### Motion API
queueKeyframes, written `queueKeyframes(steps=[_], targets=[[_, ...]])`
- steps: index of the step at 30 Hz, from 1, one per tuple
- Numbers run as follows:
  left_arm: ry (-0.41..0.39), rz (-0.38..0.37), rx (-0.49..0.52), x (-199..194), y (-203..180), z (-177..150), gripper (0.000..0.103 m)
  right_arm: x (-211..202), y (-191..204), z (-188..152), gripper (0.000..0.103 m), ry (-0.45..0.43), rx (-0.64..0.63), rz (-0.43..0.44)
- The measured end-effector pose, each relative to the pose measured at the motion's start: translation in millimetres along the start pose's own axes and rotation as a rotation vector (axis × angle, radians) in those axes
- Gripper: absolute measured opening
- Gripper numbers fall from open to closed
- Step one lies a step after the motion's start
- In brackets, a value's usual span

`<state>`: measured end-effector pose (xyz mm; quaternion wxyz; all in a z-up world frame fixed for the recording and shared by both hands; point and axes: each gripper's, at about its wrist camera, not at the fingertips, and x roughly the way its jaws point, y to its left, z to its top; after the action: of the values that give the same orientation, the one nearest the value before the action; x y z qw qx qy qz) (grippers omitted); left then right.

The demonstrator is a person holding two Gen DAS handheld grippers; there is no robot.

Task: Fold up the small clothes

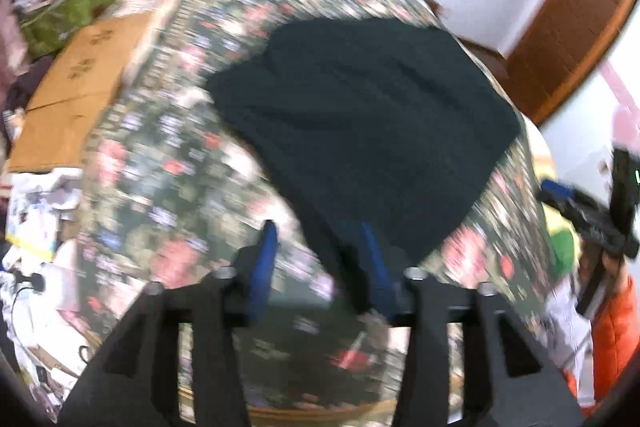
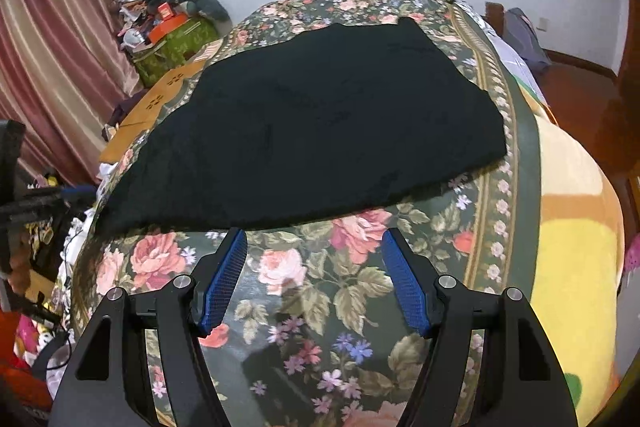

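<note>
**Right wrist view: dark garment laid out, fold in hand**

The dark garment (image 2: pixel 320 123) lies spread on the floral bedspread (image 2: pixel 304 287), seemingly part-folded. Both tongs stand apart and empty: right tongs (image 2: pixel 314 239) near its closest hem, left tongs (image 1: pixel 320 231) over its edge, blurred. Next: pinching an edge.

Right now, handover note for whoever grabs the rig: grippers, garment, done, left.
Left gripper: open, nothing clamped; the view is blurred, and the garment's near edge lies at its right finger.
Right gripper: open, empty, over the floral blanket just short of the garment.
Black garment: spread flat on the blanket, near edge towards both grippers.
Done: the garment looks laid out; whether a fold is in already I cannot tell.
Left: probably grip the near edge and fold it.
</note>
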<state>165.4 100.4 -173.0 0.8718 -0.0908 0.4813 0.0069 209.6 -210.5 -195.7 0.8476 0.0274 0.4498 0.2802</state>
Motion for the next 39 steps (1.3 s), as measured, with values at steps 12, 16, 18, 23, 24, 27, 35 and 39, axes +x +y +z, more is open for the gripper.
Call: queueKeyframes(steps=[12,16,18,23,24,27,35,39], targets=[[0.029,0.06,-0.119,78,85,98,0.065,28,-25,11,0.066,0.011,0.064,-0.054],[0.091,0.036,-0.094,126,87,123,0.067,41,-37,15,0.066,0.028,0.091,-0.074],[0.125,0.011,-0.111,148,90,129,0.067,47,-42,18,0.066,0.027,0.097,-0.088],[0.099,-0.007,-0.063,168,84,130,0.056,56,-57,27,0.066,0.011,0.132,-0.098],[0.078,0.017,-0.031,165,80,129,0.045,58,-59,29,0.066,0.01,0.137,-0.093],[0.047,0.04,0.035,159,71,125,0.007,64,-63,36,0.056,0.003,0.134,-0.085],[0.036,0.13,0.07,137,72,101,0.006,70,-53,61,0.019,-0.009,-0.011,-0.101],[0.081,0.132,0.019,126,80,74,0.006,77,-47,85,0.019,-0.035,-0.061,-0.107]])
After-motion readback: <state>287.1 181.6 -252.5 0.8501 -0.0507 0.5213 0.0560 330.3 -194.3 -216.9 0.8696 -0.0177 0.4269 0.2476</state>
